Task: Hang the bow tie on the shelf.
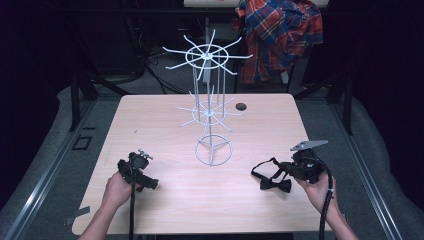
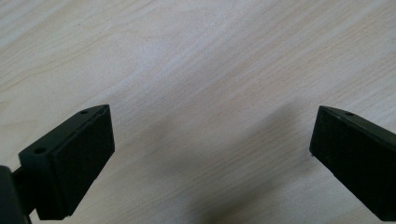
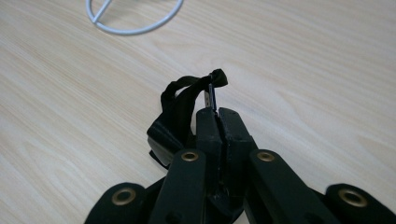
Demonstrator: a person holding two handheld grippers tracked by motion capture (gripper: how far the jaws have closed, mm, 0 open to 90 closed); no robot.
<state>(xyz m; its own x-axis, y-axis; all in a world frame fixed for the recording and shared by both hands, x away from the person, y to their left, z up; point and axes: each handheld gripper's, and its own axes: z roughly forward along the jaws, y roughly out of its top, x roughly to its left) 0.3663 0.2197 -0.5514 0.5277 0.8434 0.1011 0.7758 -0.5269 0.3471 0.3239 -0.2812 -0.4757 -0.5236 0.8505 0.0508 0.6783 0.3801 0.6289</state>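
Note:
A black bow tie (image 1: 275, 183) with a thin strap hangs from my right gripper (image 1: 289, 169) just above the light wooden table (image 1: 165, 130) at the right front. In the right gripper view the jaws are pressed together on the strap (image 3: 211, 93), and the bow (image 3: 167, 135) droops to their left. My left gripper (image 1: 150, 184) rests at the left front, held by a hand. In the left gripper view its jaws stand wide apart over bare wood, with one pad (image 2: 79, 163) at the left.
A white wire display stand (image 1: 210, 107) with two tiers of spokes stands mid-table on a ring base (image 1: 213, 150) (image 3: 133, 18). A small dark hole (image 1: 241, 106) lies behind it. A plaid shirt (image 1: 280, 35) hangs beyond the far edge.

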